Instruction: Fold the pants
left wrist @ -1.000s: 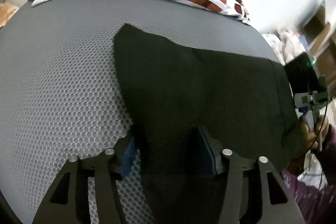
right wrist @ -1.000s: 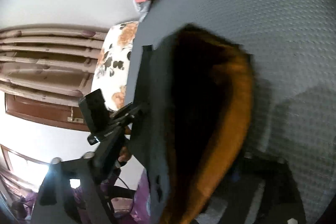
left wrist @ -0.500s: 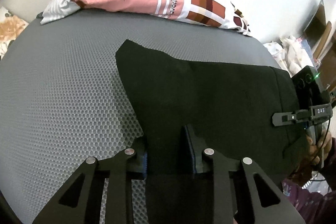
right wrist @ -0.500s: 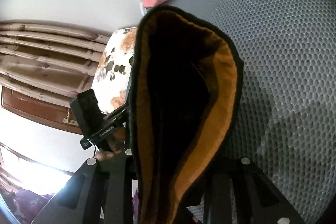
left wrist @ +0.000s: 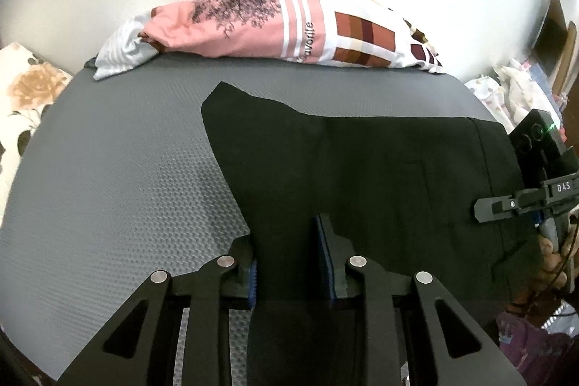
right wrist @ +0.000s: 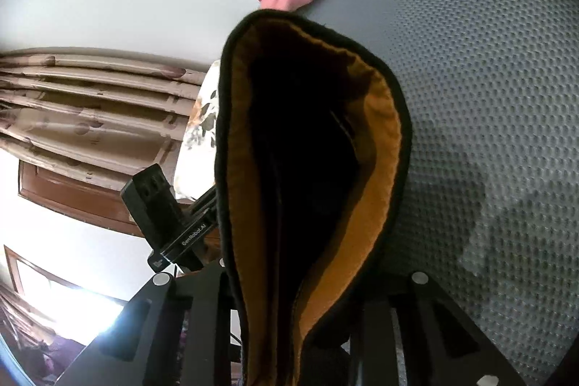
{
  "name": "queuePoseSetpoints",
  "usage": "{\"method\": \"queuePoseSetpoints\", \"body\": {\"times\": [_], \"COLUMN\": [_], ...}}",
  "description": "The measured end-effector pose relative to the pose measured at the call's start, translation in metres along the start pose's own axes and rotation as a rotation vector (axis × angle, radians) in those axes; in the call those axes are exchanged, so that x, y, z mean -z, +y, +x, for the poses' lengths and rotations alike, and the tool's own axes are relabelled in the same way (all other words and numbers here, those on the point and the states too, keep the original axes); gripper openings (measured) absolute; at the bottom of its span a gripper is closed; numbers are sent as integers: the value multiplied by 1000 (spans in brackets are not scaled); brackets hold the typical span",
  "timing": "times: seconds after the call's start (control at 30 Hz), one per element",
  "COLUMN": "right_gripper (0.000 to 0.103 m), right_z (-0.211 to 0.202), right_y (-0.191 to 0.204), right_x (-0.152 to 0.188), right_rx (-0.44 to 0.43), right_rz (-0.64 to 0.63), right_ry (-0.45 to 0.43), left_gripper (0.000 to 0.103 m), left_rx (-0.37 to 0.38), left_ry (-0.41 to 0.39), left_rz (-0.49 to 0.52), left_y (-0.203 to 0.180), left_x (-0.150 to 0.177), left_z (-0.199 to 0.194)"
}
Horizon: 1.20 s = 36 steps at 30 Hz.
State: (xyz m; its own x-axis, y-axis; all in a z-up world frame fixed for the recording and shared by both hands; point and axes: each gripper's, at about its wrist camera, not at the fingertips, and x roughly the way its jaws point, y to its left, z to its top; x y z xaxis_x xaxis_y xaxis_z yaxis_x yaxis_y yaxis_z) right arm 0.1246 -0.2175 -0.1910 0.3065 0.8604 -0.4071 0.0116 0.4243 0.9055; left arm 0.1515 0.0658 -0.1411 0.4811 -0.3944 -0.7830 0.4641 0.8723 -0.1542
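You have the black pants (left wrist: 362, 176) pinched in both the left gripper (left wrist: 289, 255) and right gripper (right wrist: 304, 306), lifted off the grey mat (left wrist: 119, 169); next, I'd judge, carry that near edge toward the frame's top.

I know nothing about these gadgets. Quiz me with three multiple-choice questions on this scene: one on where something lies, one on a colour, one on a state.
1. Where does the pink patterned bedding lie?
A. at the grey mat's far edge by the wall
B. on the black pants
C. on the floor

2. What colour lines the waistband of the black pants?
A. blue
B. orange-brown
C. white

3. What are the left gripper fingers doing?
A. standing wide apart, empty
B. clamping black fabric
C. holding a pillow

Answers: 1 A, it sits past the grey honeycomb mat against the wall; 2 B, the right view shows that lining; 3 B, fabric fills the gap between the blue pads.
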Motion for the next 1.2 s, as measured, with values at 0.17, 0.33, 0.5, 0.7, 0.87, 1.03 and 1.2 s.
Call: {"method": "queuePoseSetpoints", "body": {"times": [0.17, 0.33, 0.5, 0.7, 0.87, 1.03, 1.2], "right_gripper": [22, 22, 22, 22, 23, 22, 22], "right_z": [10, 24, 41, 68, 100, 133, 164], "right_y": [6, 15, 25, 41, 52, 56, 50], "right_x": [-9, -20, -40, -77, -120, -164, -197], "right_rx": [-14, -26, -45, -74, -105, -134, -131], "right_rz": [5, -11, -19, -40, -55, -62, -55], "right_ry": [4, 14, 14, 11, 4, 3, 4], "left_gripper": [27, 26, 26, 26, 26, 26, 25], "left_rx": [-22, -43, -68, -104, -156, -199, -236], "left_ry": [-19, -36, -62, -106, -143, -161, -140], "left_rz": [-8, -16, -24, -51, -69, -90, -97], "left_y": [11, 25, 43, 75, 112, 151, 182], "left_x": [-6, -13, -28, -53, -78, -103, -119], "left_z": [-5, -9, -11, -7, 1, 16, 44]}}
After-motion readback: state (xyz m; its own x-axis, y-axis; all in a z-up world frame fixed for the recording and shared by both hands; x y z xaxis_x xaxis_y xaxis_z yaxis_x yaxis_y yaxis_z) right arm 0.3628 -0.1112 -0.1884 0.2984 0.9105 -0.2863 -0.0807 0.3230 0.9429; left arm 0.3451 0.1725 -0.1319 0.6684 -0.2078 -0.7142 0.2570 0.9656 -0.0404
